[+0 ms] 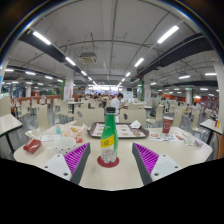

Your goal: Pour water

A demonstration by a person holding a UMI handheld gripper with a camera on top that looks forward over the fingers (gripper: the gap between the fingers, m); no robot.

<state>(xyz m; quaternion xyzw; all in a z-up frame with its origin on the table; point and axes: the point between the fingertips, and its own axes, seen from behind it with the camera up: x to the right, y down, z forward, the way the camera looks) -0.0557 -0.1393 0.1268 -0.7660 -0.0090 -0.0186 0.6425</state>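
My hand-held gripper [108,170] is spread, a green bottle [108,142] with an unreadable yellow label standing between its fingers on the surface [110,180].

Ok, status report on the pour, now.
Fingers open, empty. Green bottle upright on the table, just ahead between the fingers, untouched. Cup beyond to the right. Path to bottle clear.

No writing could be read anywhere. The green bottle [108,137] carried a yellow label, but its print was too small to make out. Signs in the hall beyond were equally illegible.
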